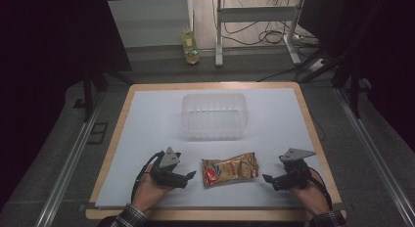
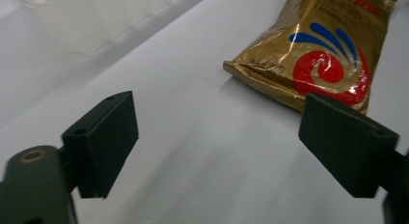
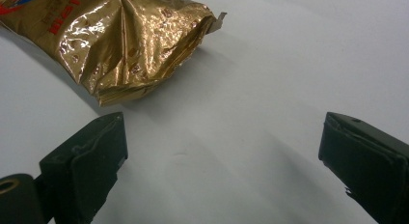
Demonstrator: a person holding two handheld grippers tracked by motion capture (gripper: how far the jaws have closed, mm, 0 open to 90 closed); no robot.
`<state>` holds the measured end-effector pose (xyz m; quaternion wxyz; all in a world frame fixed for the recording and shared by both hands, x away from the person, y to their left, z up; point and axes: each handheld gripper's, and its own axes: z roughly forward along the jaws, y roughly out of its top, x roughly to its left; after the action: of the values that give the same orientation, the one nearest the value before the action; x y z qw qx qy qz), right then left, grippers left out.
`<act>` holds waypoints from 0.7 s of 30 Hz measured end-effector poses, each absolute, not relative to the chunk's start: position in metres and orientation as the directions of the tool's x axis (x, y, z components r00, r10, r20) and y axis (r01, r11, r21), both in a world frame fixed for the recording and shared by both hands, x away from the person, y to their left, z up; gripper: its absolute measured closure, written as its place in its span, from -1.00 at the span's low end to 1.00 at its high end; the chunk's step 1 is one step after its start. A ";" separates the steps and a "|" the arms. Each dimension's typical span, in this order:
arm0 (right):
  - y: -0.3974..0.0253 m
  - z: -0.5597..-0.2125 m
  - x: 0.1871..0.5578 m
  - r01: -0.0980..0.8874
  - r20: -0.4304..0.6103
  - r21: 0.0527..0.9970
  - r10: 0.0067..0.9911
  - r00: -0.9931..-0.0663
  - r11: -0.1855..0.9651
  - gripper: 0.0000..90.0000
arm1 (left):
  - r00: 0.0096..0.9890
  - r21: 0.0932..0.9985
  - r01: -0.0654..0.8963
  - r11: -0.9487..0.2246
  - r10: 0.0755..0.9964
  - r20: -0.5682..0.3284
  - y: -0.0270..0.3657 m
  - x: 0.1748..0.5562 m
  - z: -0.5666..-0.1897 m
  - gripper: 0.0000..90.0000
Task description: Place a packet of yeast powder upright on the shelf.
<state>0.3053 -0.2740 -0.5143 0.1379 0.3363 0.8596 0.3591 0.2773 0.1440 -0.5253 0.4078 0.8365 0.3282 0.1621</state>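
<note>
High view shows a gold snack packet (image 1: 230,170) lying flat on the white sheet (image 1: 147,119) near the worktop's (image 1: 117,139) near edge, roughly midway between its left and right sides. The left tongs (image 1: 192,175) sit just beside the packet's left end, the right tongs (image 1: 266,178) near its right end, both low over the sheet and pointing inward. Both tongs are spread apart and hold nothing; each gripper view shows bare sheet between its two black jaws. A clear plastic tub (image 1: 214,116) stands farther back, toward the middle of the worktop, apart from the packet.

Judging by this layout, the likely job is to lift the packet and put it in the tub, and several things could spoil that. Its foil skin looks slick and puffy, so jaws closing on the bulging middle may slide off or squeeze the contents. In the right gripper view the packet (image 3: 120,40) has a crumpled, thin end; a pinch on that flap alone could let the packet swing, tear or slip out while carried. In the left gripper view the packet (image 2: 318,50) lies off to one side of the jaws, so closing without lining up first would probably nudge it along the sheet rather than catch it. If both tongs push in together, the packet might buckle upward. The tub looks light and could be shoved by a careless drop.
</note>
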 end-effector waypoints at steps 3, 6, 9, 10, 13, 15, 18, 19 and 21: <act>-0.274 -0.514 0.305 0.479 0.004 0.710 0.678 -0.735 0.516 -0.93 | 0.744 0.792 0.412 -0.450 0.668 -0.007 0.142 0.277 -0.524 -0.54; -0.274 -0.514 0.306 0.474 -0.002 0.712 0.676 -0.737 0.518 -0.93 | 0.762 0.799 0.403 -0.446 0.647 -0.023 0.141 0.276 -0.522 -0.39; -0.272 -0.514 0.305 0.476 0.001 0.709 0.675 -0.738 0.520 -0.93 | 0.778 0.810 0.391 -0.437 0.627 -0.037 0.138 0.274 -0.520 -0.21; -0.272 -0.514 0.305 0.474 -0.002 0.709 0.673 -0.739 0.523 -0.93 | 0.781 0.815 0.385 -0.434 0.624 -0.036 0.137 0.273 -0.519 -0.14; -0.270 -0.514 0.305 0.466 -0.008 0.709 0.667 -0.745 0.529 -0.93 | 0.791 0.822 0.365 -0.438 0.611 -0.026 0.133 0.272 -0.518 -0.02; -0.270 -0.514 0.305 0.465 -0.008 0.709 0.666 -0.746 0.530 -0.93 | 0.797 0.822 0.353 -0.447 0.603 -0.014 0.129 0.271 -0.517 0.08; -0.270 -0.514 0.305 0.467 -0.008 0.708 0.667 -0.745 0.530 -0.93 | 0.808 0.821 0.335 -0.463 0.589 0.002 0.123 0.270 -0.516 0.34; -0.269 -0.514 0.305 0.465 -0.010 0.709 0.666 -0.746 0.531 -0.93 | 0.814 0.820 0.332 -0.467 0.580 0.001 0.121 0.270 -0.517 0.34; -0.269 -0.514 0.305 0.469 -0.007 0.707 0.669 -0.743 0.529 -0.93 | 0.829 0.815 0.323 -0.481 0.559 0.001 0.114 0.270 -0.518 0.58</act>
<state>0.3046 -0.2691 -0.5143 0.1404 0.3297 0.8629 0.3562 0.2701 0.1137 -0.5180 0.4387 0.8498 0.2594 0.1345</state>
